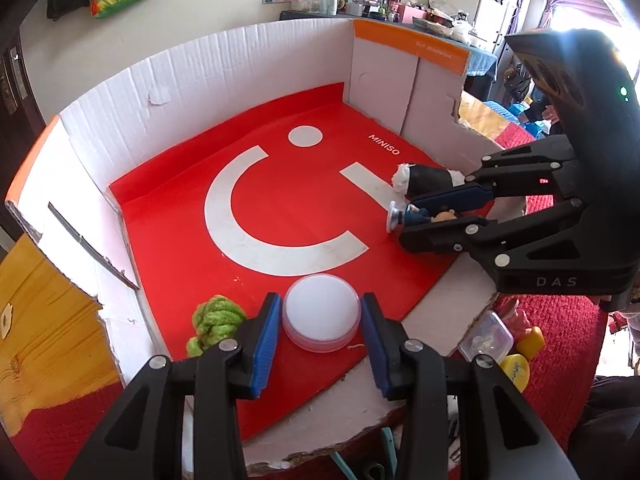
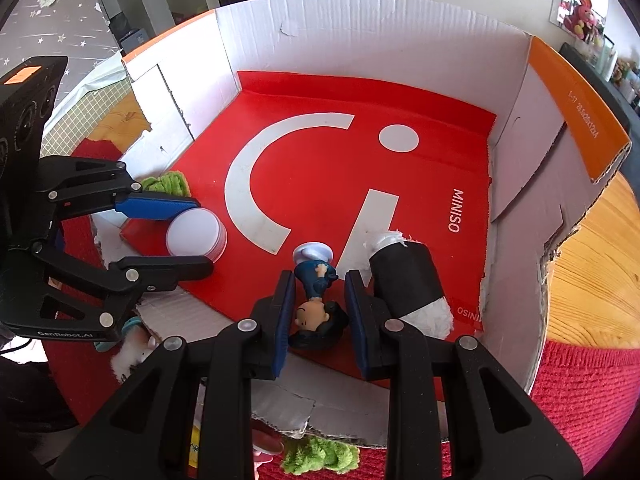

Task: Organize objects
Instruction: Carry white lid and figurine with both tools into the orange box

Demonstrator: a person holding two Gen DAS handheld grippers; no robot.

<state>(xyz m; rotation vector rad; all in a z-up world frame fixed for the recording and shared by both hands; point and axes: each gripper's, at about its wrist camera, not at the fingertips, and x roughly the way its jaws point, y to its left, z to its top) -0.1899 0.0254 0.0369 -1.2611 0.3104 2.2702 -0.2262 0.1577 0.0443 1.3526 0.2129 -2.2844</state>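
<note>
Both open: left claw [image 1: 320,336] straddles puck light [image 1: 320,312], right claw [image 2: 320,312] figurine [image 2: 318,300].

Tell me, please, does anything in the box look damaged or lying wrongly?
Yes. The figurine lies on its side between the right gripper's open fingers instead of standing on its base. The cardboard box has torn, ragged edges, and the black roll has frayed white ends.

white corrugated cardboard box [image 1: 208,76] showing torn rough edges, its red floor sheet [image 1: 304,200] lying smooth and matt, round white puck [image 1: 322,312] looking frosted plastic, green bundle [image 1: 214,322] looking fuzzy yarn, figurine [image 2: 318,300] shining glossy, wooden tabletop [image 2: 596,264] showing grain
</note>
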